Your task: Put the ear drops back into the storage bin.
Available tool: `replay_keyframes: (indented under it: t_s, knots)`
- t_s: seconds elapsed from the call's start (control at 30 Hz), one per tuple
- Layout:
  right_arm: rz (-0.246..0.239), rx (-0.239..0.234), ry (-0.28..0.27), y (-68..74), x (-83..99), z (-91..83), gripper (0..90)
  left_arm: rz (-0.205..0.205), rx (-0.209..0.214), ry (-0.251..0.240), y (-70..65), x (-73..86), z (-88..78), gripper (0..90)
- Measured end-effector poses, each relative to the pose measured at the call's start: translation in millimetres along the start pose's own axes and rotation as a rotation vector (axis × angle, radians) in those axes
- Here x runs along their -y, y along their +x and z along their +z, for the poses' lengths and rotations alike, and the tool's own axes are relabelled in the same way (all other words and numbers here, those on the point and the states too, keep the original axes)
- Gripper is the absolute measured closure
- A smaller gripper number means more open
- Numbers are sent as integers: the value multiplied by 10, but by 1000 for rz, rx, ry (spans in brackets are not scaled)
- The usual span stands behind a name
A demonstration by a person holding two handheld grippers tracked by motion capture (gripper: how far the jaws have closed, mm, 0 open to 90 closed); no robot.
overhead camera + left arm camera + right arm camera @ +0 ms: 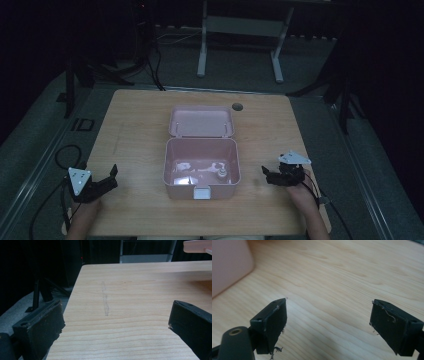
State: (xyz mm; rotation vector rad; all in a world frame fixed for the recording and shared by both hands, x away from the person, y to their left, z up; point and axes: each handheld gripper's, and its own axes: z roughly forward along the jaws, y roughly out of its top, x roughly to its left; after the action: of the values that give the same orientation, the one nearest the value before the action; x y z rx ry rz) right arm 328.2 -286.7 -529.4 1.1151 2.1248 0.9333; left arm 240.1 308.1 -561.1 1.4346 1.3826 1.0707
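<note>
box: pink box (202, 167) at table (135, 130) centre, lid hinged back toward 12 o'clock, small white bits inside
right gripper: at the box's 3 o'clock (270, 176), jaws wide apart, holding nothing
left gripper: at its 9 o'clock (111, 177), jaws apart, empty
tip: likely closing next; approach the lid from both sides, evenly

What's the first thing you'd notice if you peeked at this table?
A pink box sits open in the middle of the wooden table, its lid flipped back and small white things inside. On either side waits a black gripper, left and right, both open and empty.
</note>
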Motion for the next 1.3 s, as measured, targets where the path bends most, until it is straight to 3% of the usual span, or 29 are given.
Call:
replay_keyframes:
  t_s: [0.17, 0.37, 0.47, 0.57, 0.8, 0.93, 1.3]
  knots:
    - [46, 71, -35, 76, 160, -63, 141, 0, -1, 1, 0, 0, 1, 3]
    - [58, 174, -33, 173, 235, -101, 141, -1, 0, 2, 2, -1, 1, 3]
    - [98, 190, -59, 185, 263, -154, 141, -2, 1, 0, 1, 0, 0, 3]
    - [107, 199, -69, 171, 297, -199, 141, -1, 1, 0, 1, 0, 0, 3]
    - [173, 208, -103, 31, 423, -302, 142, 1, 0, 1, 0, -1, 1, 3]
    - [191, 259, -95, -12, 492, -283, 145, 2, 1, 2, -1, -1, 2, 3]
    - [218, 282, -106, -48, 511, -278, 146, 1, 0, 4, 2, -3, 4, 3]
